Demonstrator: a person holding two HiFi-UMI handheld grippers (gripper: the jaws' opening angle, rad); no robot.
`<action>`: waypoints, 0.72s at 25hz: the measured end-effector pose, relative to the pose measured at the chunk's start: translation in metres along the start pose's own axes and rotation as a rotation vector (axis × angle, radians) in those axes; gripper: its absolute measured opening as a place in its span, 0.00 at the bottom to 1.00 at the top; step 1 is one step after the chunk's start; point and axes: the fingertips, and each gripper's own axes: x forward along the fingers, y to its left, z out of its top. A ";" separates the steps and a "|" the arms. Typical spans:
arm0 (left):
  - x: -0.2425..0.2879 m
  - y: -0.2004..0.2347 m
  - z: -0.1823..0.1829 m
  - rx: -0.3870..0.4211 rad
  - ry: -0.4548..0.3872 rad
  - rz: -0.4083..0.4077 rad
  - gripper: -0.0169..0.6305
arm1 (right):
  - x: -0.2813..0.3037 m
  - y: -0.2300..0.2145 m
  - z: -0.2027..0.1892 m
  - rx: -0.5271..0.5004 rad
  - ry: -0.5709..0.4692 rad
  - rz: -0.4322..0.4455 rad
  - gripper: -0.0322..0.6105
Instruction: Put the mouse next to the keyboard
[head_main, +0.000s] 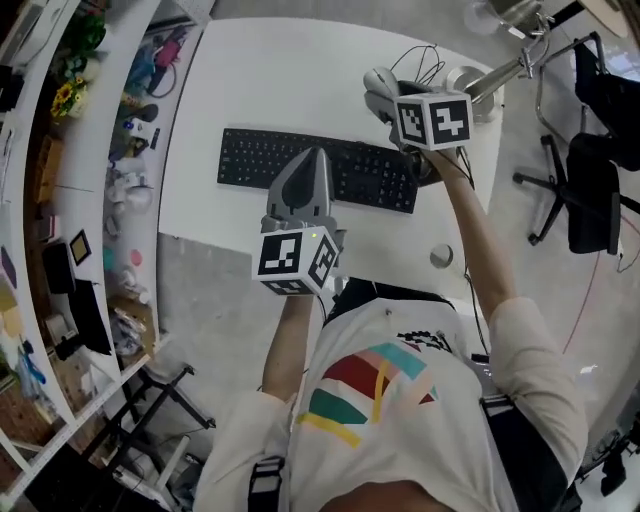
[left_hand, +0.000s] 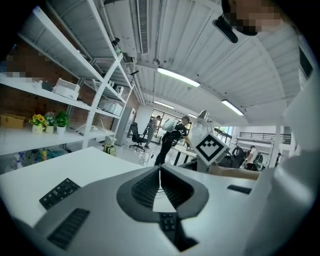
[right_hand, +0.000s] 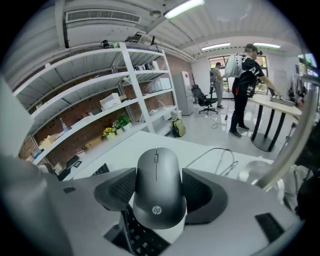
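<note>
1. The white table (head_main: 290, 80) fills the upper middle of the head view, with most of its far part bare.
2. White shelving (head_main: 95, 150) runs along the table's left side, crowded with small items too fine to name; a potted plant with yellow flowers stands on one shelf.
3. A black office chair (head_main: 592, 165) stands on the floor off the table's right side, well apart from the things on top.
4. The black keyboard (head_main: 250, 158) lies flat across the near half of the table, its long side towards the person.
5. The left gripper (head_main: 318, 155) is held over the middle of the keyboard. In its own view the two jaws are pressed together at the tips with nothing between them.
6. The right gripper (right_hand: 159, 184) is out past the keyboard's right end, towards the far edge of the table. Its jaws are clamped on the two sides of the mouse.
7. The grey mouse (right_hand: 156, 170) sits between those jaws, pointing away from the camera, with keyboard keys showing just below it. Whether it is clear of the table cannot be told.
8. A thin cable (right_hand: 215, 149) loops on the table just beyond the mouse.
</note>
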 end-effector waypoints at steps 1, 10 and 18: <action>0.003 -0.009 0.000 0.010 0.005 -0.016 0.09 | -0.016 -0.009 -0.005 0.010 -0.007 -0.026 0.48; 0.053 -0.090 0.000 0.057 0.028 -0.180 0.09 | -0.124 -0.060 -0.051 0.151 -0.072 -0.120 0.48; 0.076 -0.136 -0.007 0.113 0.053 -0.259 0.09 | -0.169 -0.084 -0.099 0.325 -0.094 -0.216 0.48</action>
